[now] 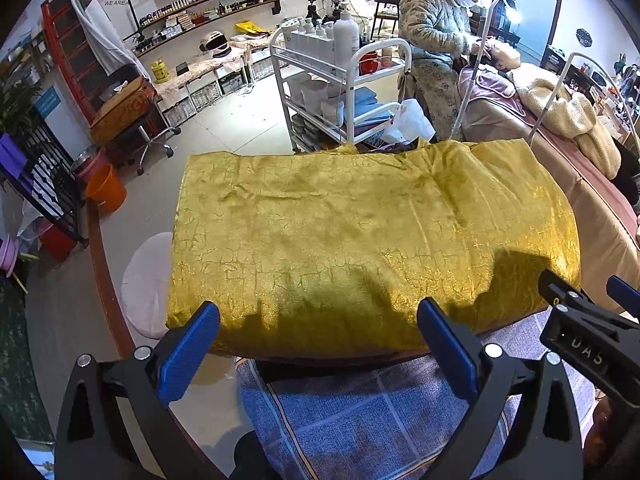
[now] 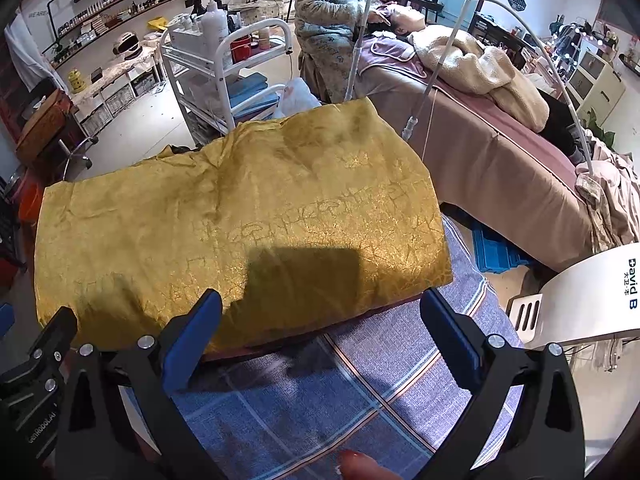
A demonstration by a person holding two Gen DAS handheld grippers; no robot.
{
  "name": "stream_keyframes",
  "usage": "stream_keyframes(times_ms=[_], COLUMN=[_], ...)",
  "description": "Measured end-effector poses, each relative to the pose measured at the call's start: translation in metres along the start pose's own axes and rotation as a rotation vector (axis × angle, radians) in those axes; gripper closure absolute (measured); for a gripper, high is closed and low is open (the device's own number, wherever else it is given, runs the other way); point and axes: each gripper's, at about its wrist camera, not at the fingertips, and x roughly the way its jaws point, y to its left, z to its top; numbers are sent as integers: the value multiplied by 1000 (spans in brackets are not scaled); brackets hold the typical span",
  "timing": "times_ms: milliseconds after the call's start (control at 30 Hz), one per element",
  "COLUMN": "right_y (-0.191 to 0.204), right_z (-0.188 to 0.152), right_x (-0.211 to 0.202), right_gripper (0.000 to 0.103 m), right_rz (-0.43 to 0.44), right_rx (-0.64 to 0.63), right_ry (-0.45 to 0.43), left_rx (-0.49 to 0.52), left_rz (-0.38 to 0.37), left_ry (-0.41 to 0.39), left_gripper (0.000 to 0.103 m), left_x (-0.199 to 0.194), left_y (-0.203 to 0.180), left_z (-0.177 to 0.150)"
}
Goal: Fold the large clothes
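On the blue plaid bedsheet (image 1: 360, 412) lies the folded gold padded garment (image 1: 360, 232), seemingly soft, bulky, slippery; both the left tongs (image 1: 318, 344) and right tongs (image 2: 320, 332) hover open, empty, suggesting a near-hem corner grasp.

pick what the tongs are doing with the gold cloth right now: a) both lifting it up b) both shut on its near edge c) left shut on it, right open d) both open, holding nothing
d: the left tongs and right tongs both stand wide open, and the gold cloth lies flat beyond their tips, ungripped.
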Motion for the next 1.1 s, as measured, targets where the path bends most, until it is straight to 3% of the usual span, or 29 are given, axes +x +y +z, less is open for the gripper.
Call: stream_keyframes(times_ms=[1100], right_y=[7], right_z=[-2], right_x=[-4], right_gripper=[6], right_rz=[2], right_rx=[-32], right_ry=[-14], left_rx=[-20], left_rz=[-4], left_ry=[58], left_gripper=[6], left_x=[7], left_y=[2], left_z=[0])
